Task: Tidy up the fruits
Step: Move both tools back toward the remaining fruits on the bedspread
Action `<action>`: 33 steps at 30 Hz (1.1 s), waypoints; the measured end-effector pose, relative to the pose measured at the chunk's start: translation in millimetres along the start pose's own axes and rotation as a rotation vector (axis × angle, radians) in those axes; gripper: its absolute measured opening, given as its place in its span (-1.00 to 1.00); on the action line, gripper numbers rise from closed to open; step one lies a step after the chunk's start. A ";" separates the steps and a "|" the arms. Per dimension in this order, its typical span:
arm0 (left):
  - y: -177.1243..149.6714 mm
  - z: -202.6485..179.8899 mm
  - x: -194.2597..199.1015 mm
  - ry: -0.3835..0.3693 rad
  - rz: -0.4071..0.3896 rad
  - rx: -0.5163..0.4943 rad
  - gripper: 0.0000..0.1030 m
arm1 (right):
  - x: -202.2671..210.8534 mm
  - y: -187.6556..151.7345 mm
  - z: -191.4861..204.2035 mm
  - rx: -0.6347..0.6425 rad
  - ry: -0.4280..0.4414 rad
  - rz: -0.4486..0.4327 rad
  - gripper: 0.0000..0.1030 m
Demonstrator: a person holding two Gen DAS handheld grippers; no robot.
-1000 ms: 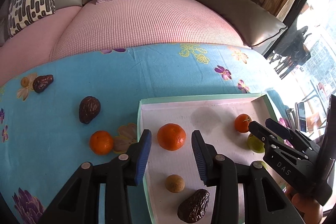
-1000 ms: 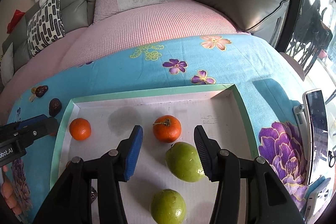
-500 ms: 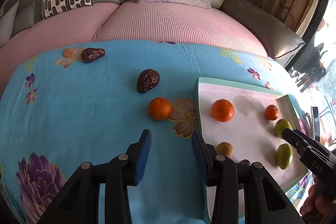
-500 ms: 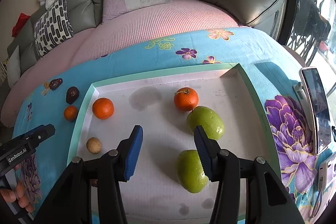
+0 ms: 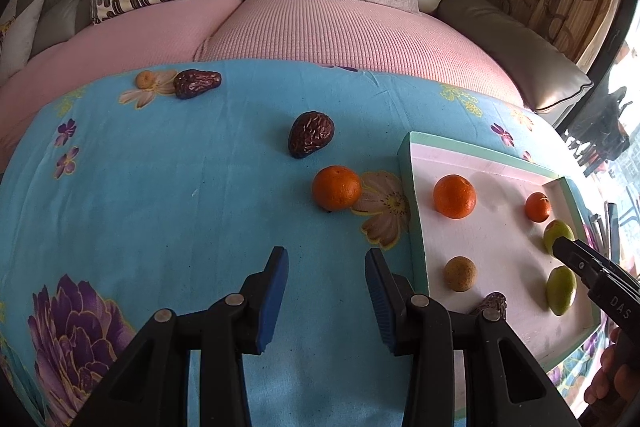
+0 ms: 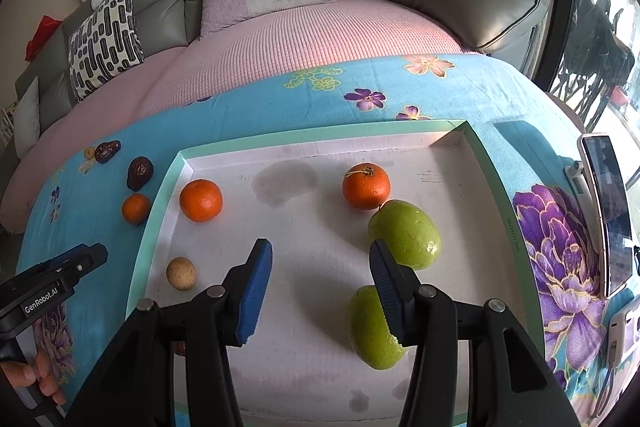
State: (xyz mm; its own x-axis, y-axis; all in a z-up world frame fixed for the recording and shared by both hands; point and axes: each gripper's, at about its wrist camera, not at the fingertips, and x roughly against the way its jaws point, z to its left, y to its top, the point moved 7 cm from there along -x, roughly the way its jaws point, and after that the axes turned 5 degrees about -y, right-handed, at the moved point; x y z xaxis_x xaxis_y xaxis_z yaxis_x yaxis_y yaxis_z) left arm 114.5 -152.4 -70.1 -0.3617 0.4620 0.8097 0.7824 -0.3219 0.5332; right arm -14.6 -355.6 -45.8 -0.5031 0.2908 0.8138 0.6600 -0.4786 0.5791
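Nearest in the left wrist view, the left tongs (image 5: 326,291) are held apart and empty above the blue flowered cloth of the surface (image 5: 160,195), pointed toward the loose orange (image 5: 337,187) that lies just outside the tray (image 5: 409,187); this is judged to be a line-up for collecting the fruit left outside. In the right wrist view, the right tongs (image 6: 320,275) are likewise held apart with nothing between them, poised over the tray floor, the near green fruit (image 6: 374,331) lying partly behind the right-hand jaw. "GenRobot.AI" can be read on the left tool body in that view, and "DAS" on the right tool body in the left wrist view. Within the tray are gathered a small tan fruit (image 6: 181,273), a second green fruit (image 6: 406,234) touching a stemmed orange (image 6: 366,185), another orange (image 6: 200,200), and a dark wrinkled fruit (image 5: 494,303) at the near edge, largely hidden. Farther off on the cloth, outside the tray, are seen a dark date-like fruit (image 5: 311,134), then a second one (image 5: 197,83) just beside a small yellowish fruit (image 5: 144,79). Those outlying pieces are judged to be not yet sorted. Beyond them, a pink-covered sofa (image 5: 320,27) is visible.
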 end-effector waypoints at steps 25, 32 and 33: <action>4.2 36.3 5.0 0.144 -0.044 0.044 1.00 | -4.7 -1.3 8.7 0.027 -0.002 -0.035 0.82; 4.9 39.2 7.8 0.138 -0.045 0.050 1.00 | -3.9 0.1 14.0 0.019 0.019 -0.050 0.82; 4.5 38.9 8.3 0.137 -0.045 0.050 1.00 | -4.2 0.1 14.8 0.025 0.017 -0.050 0.82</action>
State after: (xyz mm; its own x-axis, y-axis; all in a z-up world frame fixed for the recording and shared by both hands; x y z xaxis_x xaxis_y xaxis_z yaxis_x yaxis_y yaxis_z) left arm 134.7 -117.8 -70.5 -0.4598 0.3571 0.8130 0.7870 -0.2602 0.5594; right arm -4.1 -344.6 -48.5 -0.5455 0.2996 0.7827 0.6470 -0.4431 0.6205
